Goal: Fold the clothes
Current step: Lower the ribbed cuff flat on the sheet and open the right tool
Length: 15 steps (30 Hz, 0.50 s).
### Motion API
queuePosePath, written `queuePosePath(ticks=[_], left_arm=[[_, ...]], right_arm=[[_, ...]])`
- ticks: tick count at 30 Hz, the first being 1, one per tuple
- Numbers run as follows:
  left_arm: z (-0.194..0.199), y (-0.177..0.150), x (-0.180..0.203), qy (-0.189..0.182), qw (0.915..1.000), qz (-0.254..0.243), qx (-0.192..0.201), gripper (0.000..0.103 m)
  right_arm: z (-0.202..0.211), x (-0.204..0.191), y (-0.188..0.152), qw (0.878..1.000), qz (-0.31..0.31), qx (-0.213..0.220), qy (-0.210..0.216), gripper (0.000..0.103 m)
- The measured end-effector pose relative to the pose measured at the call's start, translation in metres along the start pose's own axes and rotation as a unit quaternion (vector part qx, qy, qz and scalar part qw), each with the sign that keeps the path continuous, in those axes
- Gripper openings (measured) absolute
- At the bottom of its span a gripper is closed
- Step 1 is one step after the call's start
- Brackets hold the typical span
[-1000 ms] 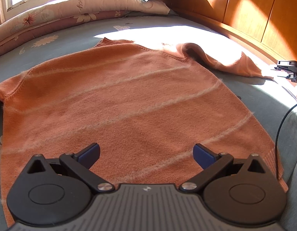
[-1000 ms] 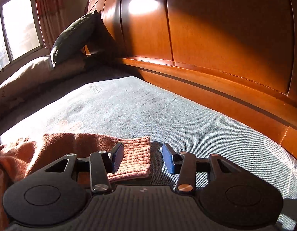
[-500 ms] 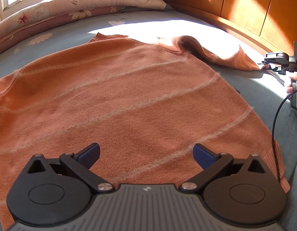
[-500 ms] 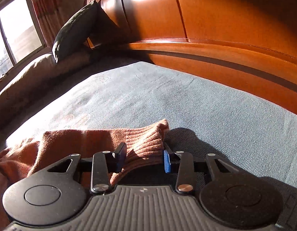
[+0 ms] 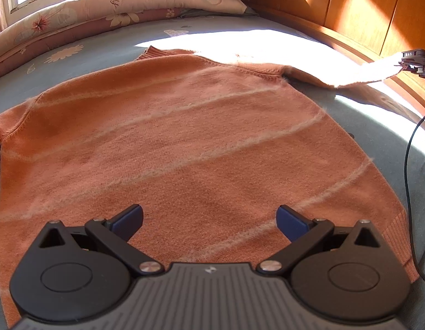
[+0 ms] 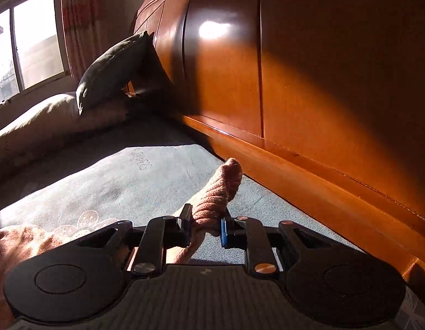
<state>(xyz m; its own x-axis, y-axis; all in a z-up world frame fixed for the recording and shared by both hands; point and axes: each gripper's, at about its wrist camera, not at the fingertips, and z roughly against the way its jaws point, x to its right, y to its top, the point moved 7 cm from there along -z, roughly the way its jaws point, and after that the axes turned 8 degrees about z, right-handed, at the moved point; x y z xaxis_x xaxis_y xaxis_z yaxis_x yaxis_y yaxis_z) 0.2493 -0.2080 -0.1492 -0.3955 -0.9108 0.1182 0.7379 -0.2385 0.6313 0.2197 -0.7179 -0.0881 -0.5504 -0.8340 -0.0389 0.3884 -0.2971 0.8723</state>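
Lifted off the bed since a second ago, the sweater's right sleeve cuff point(image 6: 222, 192) now sits pinched in the right gripper point(image 6: 204, 224), whose fingers have just been closing onto the ribbed knit.

Left wrist view: the orange sweater point(image 5: 185, 148) lies flat on the blue bed sheet point(image 5: 88, 52); the left gripper point(image 5: 209, 220) hovers above its hem, fingers wide apart and empty. Far right, the sleeve point(image 5: 358, 75) stretches taut and raised.

Right wrist view: the cuff rises near the wooden headboard point(image 6: 322, 82).

Judging by this, the sleeve fold is starting; next, carry the cuff inward across the body.
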Motion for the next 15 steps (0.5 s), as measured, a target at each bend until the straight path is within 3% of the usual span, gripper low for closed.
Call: queuePosePath(ticks=[6, 15], left_arm=[[0.000, 0.000, 0.003, 0.001, 1.0000, -0.003, -0.001, 0.102], [-0.001, 0.002, -0.001, 0.009, 0.9999, -0.005, -0.001, 0.102]], right_arm=[[-0.023, 0.016, 0.014, 0.999, 0.027, -0.015, -0.025, 0.022], [-0.064, 0.016, 0.003, 0.996, 0.056, -0.035, -0.052, 0.023]])
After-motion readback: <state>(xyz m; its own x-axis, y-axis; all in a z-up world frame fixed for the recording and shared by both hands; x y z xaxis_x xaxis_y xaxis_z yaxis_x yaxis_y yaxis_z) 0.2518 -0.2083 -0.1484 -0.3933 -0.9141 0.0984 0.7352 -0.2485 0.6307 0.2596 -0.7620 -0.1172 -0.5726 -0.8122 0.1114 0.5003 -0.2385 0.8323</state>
